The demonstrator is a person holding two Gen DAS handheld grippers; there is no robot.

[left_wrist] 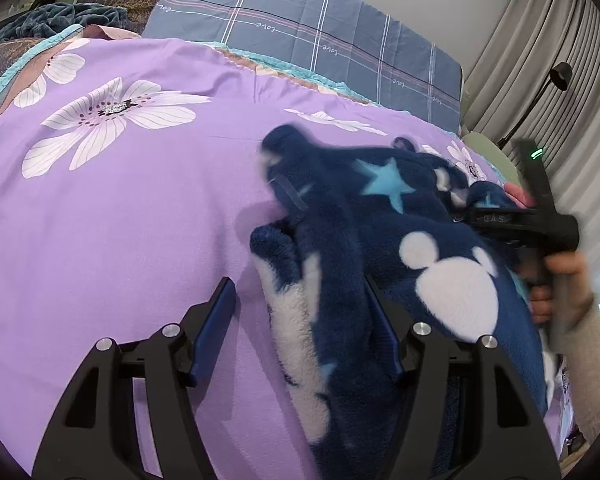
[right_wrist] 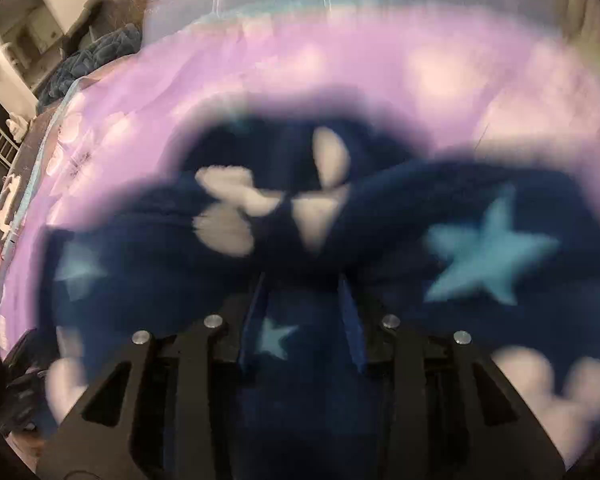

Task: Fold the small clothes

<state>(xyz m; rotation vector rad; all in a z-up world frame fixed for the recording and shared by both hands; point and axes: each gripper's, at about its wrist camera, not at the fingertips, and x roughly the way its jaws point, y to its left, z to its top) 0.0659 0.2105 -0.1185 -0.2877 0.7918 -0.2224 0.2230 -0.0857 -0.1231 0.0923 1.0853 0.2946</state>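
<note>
A small navy fleece garment (left_wrist: 380, 240) with white mouse-head shapes and light blue stars lies bunched on the purple floral bedspread (left_wrist: 120, 220). My left gripper (left_wrist: 304, 316) is open, its jaws wide apart, with a fold of the garment lying between the fingers. My right gripper (left_wrist: 472, 212) shows in the left wrist view at the garment's right side, held by a hand. In the blurred right wrist view the right gripper (right_wrist: 304, 280) is shut on the garment (right_wrist: 380, 240), with fleece bunched between its fingers.
A blue plaid pillow (left_wrist: 320, 36) lies at the head of the bed. A dark blue blanket (left_wrist: 68, 18) is heaped at the far left. Grey curtains (left_wrist: 560, 40) and a black floor lamp (left_wrist: 560, 76) stand at the right.
</note>
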